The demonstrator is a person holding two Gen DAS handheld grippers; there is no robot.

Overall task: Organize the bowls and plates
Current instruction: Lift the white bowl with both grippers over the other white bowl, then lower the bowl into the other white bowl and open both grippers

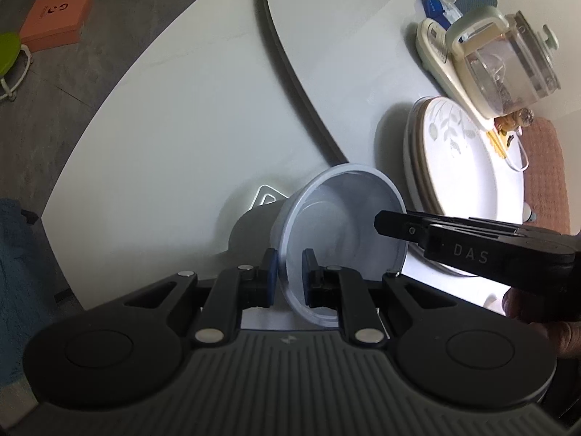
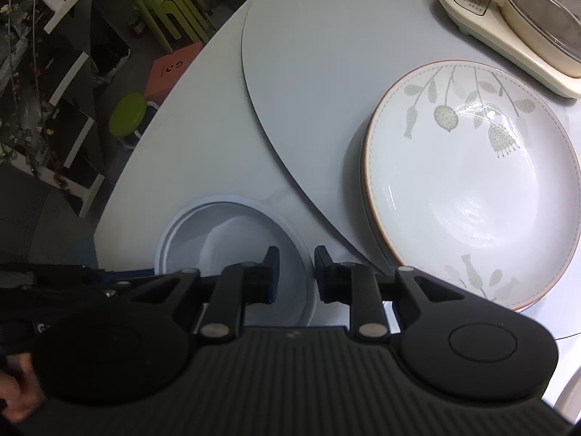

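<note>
My left gripper (image 1: 289, 272) is shut on the rim of a translucent white plastic bowl (image 1: 348, 225), one finger outside and one inside, holding it tilted on its side above the white table (image 1: 163, 127). The same bowl (image 2: 218, 232) shows in the right wrist view, its near rim passing between the fingers of my right gripper (image 2: 296, 272), whose jaws stand a little apart around the rim. The right gripper's finger (image 1: 410, 227) reaches over the bowl's far rim in the left wrist view. A stack of floral ceramic plates (image 2: 472, 189) sits to the right, also seen in the left wrist view (image 1: 457, 160).
A round raised turntable (image 2: 308, 72) covers the table's middle. A cream electric kettle with a glass pot (image 1: 497, 58) and a tissue pack (image 1: 441, 1) stand behind the plates. Green stools (image 2: 159, 11) and an orange box (image 1: 54, 18) are on the floor beyond the table edge.
</note>
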